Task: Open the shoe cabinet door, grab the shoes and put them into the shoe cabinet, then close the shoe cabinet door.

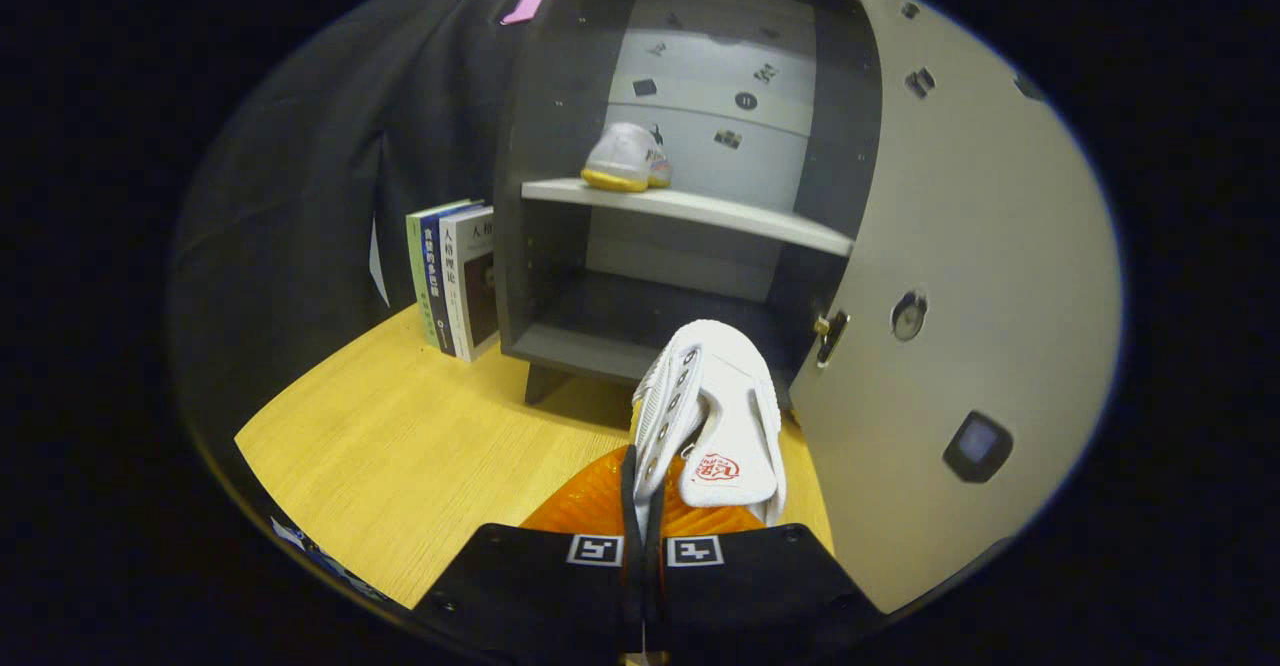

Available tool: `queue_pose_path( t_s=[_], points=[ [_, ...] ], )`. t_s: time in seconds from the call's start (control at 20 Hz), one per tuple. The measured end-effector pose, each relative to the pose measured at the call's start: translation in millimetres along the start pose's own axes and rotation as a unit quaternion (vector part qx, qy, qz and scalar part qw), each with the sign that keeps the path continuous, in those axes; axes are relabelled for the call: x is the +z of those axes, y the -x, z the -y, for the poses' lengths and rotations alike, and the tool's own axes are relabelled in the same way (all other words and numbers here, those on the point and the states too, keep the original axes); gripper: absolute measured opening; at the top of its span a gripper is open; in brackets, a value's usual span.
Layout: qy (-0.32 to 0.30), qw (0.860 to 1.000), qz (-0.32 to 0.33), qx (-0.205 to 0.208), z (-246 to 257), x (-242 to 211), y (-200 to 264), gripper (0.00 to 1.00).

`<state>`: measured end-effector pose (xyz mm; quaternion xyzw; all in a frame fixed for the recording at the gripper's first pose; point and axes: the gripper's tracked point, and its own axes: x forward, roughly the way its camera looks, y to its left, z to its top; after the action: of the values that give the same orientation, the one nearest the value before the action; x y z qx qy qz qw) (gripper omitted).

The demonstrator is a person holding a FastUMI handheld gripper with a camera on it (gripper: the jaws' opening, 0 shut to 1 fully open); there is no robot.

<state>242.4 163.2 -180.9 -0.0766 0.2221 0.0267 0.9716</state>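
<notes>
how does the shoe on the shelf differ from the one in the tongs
The shelf shoe rests flat on the cabinet's upper shelf; the held shoe hangs in the air, gripped by the tongs, just before the cabinet's lower compartment. The shelf shoe looks smaller, being farther off. Both are white.

- Camera rides on the tool (645, 546), low above the wooden surface (400, 446), facing forward along its fingers.
- It looks close into the open shoe cabinet (560, 246), door (980, 246) swung alongside.
</notes>
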Motion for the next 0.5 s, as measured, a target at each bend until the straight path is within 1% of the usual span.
queue_pose_path(
  t_s=[0.3, 0.5],
  points=[
    [-0.003, 0.998, 0.062, -0.006, 9, 101, 18, 0.02],
    [-0.015, 0.995, 0.1, -0.013, 28, 169, 9, 0.02]
  ],
)
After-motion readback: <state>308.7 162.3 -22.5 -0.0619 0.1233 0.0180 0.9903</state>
